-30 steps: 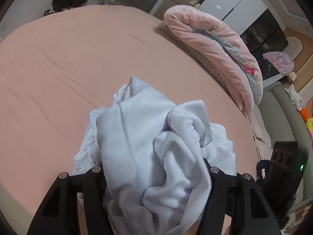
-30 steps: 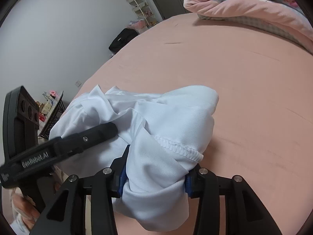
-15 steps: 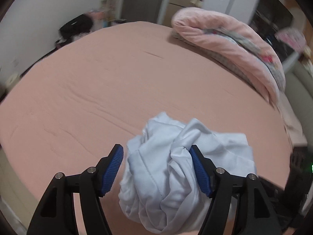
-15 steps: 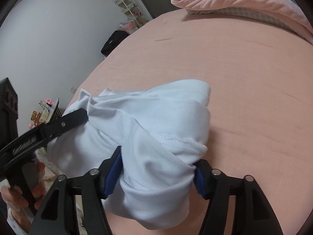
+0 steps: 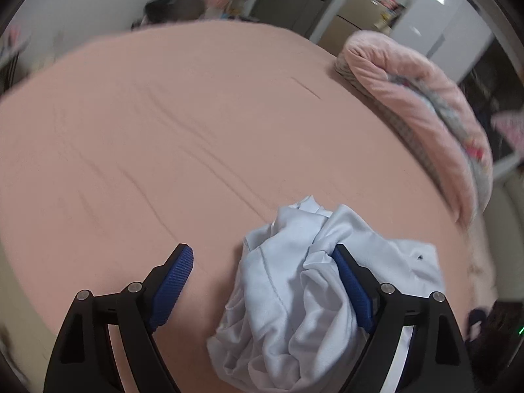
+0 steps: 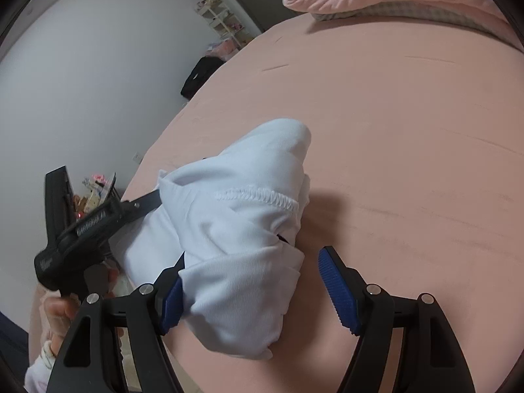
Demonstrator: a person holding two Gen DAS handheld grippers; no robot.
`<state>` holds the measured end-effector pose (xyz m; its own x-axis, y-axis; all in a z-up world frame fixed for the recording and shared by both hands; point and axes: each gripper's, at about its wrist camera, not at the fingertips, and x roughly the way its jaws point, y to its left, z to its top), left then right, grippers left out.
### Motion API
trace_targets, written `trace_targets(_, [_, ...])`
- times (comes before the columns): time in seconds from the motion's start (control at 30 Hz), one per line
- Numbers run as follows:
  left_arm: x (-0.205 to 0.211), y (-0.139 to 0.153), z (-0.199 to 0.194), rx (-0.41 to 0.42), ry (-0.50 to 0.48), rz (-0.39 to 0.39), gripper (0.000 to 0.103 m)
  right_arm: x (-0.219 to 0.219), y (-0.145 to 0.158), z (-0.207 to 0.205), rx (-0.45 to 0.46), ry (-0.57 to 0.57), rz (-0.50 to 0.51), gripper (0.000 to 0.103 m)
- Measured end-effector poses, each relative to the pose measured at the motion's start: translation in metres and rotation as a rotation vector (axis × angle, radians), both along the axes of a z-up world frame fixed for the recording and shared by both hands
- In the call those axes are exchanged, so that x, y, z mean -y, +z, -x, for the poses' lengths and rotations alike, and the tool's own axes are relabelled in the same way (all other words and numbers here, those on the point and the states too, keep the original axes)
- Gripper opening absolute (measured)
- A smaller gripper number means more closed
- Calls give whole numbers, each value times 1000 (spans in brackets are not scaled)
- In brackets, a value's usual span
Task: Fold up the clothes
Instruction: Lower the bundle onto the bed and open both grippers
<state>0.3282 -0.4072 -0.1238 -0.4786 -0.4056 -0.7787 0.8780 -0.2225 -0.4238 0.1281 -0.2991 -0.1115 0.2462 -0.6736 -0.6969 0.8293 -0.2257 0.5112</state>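
Crumpled white garment point(image 5: 304, 298) bunched on the pink bed point(image 5: 170, 124), near the 6 o'clock edge in both views. Left gripper point(image 5: 262, 265) opening wide, cloth leaning on the pad at 3 o'clock only, other pad bare, so released. Right gripper point(image 6: 252, 281) opening too, bundle point(image 6: 235, 229) against the 9 o'clock pad, 3 o'clock pad clear of it. Nothing clamped. Pink folded quilt point(image 5: 422, 111) way off at 2 o'clock. Hand point(image 6: 62, 311) on the left tool's handle at 8 o'clock in right view.
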Motion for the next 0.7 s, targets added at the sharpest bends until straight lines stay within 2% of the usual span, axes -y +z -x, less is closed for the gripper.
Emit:
trace_targets(0.13, [-5, 6, -5, -83, 13, -34, 87, -16, 10, -2, -10, 9, 18, 74])
trace_targets(0.27, [-19, 29, -15, -215, 15, -2, 87, -31, 32, -2, -12, 4, 31, 74])
trace_targets(0.33, [-25, 44, -19, -237, 16, 18, 87, -24, 48, -6, -42, -2, 57, 74])
trace_targets(0.4, [-31, 55, -20, -240, -5, 29, 87, -26, 62, -13, -91, 13, 65, 76])
trace_targets(0.53, [-51, 75, -12, -181, -29, 84, 87, -42, 79, -30, -178, 59, 87, 77])
trace_targets(0.7, [-83, 97, -5, -159, -60, 181, 87, -60, 86, -35, -173, 81, 90, 77])
